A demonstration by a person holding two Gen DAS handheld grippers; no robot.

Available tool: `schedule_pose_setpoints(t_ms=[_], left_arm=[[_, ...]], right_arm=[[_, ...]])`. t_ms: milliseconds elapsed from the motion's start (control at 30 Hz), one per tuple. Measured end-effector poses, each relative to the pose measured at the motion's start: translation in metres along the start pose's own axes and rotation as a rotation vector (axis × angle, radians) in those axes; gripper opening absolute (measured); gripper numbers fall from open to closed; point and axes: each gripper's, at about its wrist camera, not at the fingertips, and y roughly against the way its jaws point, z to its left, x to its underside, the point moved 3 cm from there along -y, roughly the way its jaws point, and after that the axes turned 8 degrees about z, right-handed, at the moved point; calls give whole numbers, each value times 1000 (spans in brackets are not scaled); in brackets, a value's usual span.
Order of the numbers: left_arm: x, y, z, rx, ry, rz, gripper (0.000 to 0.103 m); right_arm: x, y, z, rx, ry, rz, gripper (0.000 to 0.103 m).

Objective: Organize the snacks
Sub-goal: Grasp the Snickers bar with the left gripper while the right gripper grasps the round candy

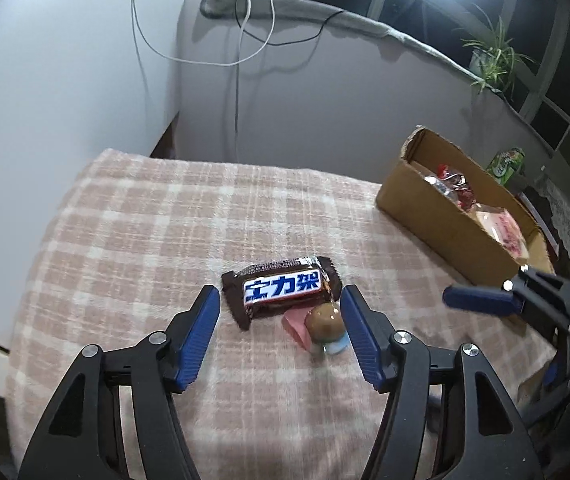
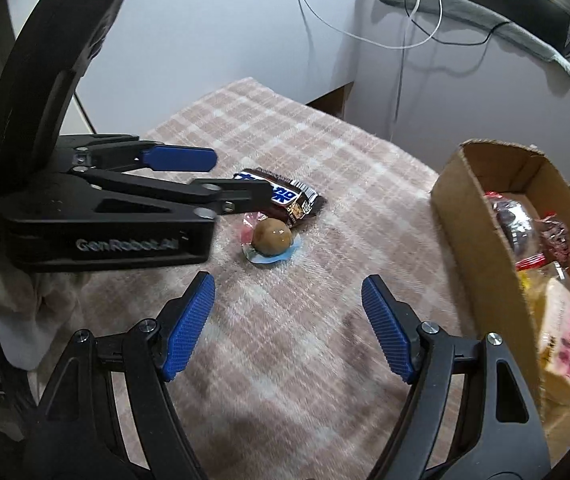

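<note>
The left gripper point(image 1: 281, 334) is hanging with its jaws apart over the plaid cloth point(image 1: 145, 220) covering the bench, nothing pressed between its pads. The bar point(image 1: 281, 290) is lying flat just ahead of the fingertips, its long axis running left to right in the left wrist view, label up. Touching its near right corner, the candy point(image 1: 324, 321) – a brown ball in a clear wrapper with pink and blue ends – is sitting just inside the right finger. Bare cloth is stretching wide to the left and far edge, and more lies open between the snacks and the box point(image 1: 437, 216). The right gripper point(image 2: 289, 326) is hovering over empty cloth with jaws apart, holding nothing. At the right edge the box is standing open-topped – red-wrapped sweets are filling its far end, a pink packet point(image 2: 565, 344) its near end.
</note>
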Motion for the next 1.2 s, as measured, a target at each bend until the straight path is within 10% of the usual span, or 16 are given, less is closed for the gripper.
schedule_pose_setpoints(t_ms=[800, 1200], left_arm=[[-14, -43, -2, -34, -31, 39, 62], [-14, -43, 14, -17, 11, 32, 47]], right_arm=[[-25, -46, 10, 31, -1, 8, 56], [-29, -46, 7, 53, 17, 12, 35]])
